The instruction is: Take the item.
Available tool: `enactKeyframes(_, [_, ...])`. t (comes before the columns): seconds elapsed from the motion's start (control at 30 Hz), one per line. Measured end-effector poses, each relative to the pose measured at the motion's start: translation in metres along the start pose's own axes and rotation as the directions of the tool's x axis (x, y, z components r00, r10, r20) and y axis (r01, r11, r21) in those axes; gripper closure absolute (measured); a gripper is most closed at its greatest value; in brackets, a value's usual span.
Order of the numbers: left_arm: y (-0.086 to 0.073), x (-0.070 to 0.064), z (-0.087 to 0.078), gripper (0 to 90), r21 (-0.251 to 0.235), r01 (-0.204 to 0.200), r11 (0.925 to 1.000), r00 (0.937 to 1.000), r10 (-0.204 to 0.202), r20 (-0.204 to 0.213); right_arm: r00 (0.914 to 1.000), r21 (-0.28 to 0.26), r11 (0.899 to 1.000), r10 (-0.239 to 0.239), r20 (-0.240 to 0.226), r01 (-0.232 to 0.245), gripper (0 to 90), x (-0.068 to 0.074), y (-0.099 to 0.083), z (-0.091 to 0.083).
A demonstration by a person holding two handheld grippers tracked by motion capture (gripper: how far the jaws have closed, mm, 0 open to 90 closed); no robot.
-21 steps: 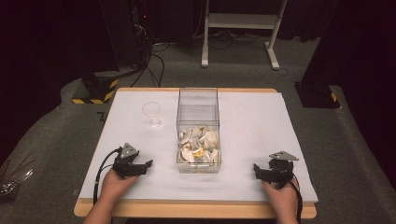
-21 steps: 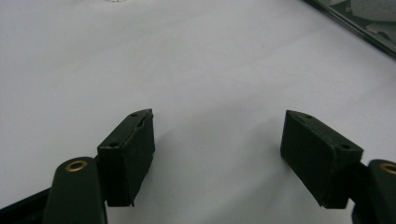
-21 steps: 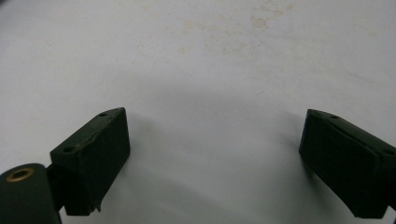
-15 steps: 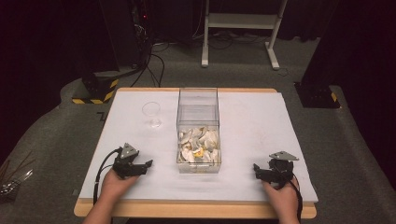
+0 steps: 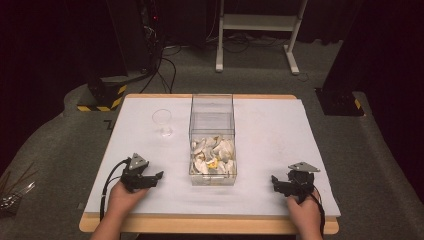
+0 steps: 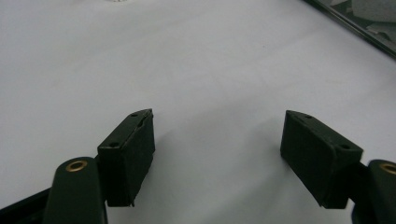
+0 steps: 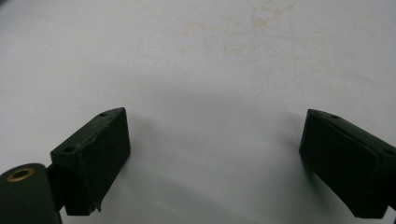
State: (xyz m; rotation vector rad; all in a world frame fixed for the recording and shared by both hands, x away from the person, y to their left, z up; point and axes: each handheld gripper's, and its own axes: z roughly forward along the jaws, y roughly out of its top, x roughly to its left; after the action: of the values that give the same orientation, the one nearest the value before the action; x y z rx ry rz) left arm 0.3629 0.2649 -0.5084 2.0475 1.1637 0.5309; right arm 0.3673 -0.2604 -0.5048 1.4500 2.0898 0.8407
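I'm resting both grippers on the white tabletop (image 5: pixel 280 125), jaws spread wide, gripping nothing — left gripper (image 5: pixel 156 176) and right gripper (image 5: pixel 274 180) flanking the clear box (image 5: pixel 212 107) of pale pieces (image 5: pixel 214 154), likely staging a reach. Clear cup (image 5: pixel 163 122) is standing beyond the left gripper.

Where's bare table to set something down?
Free: the wide stretch right of the clear box, ahead of the right gripper; also between the left gripper and the box. Tighter between the cup and the box.

The high view looks forward and down on the white rectangular tabletop (image 5: pixel 260 145); both gripper views skim it closely.
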Motion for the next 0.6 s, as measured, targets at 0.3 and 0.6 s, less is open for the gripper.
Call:
enactKeyframes(0.3, [0.0003, -0.0009, 0.0003, 26.2, 0.002, 0.006, 1.0, 1.0, -0.006, -0.001, 1.0, 0.0, 1.0, -0.001, -0.002, 0.001, 8.6, -0.0003, 0.0, 0.0001])
enactKeyframes(0.6, [0.0006, 0.0029, -0.0017, 27.7, -0.001, 0.036, 0.9994, 0.9994, -0.036, -0.001, 1.0, 0.0, 1.0, 0.004, -0.004, -0.004, 8.6, -0.0005, 0.0, 0.0002])
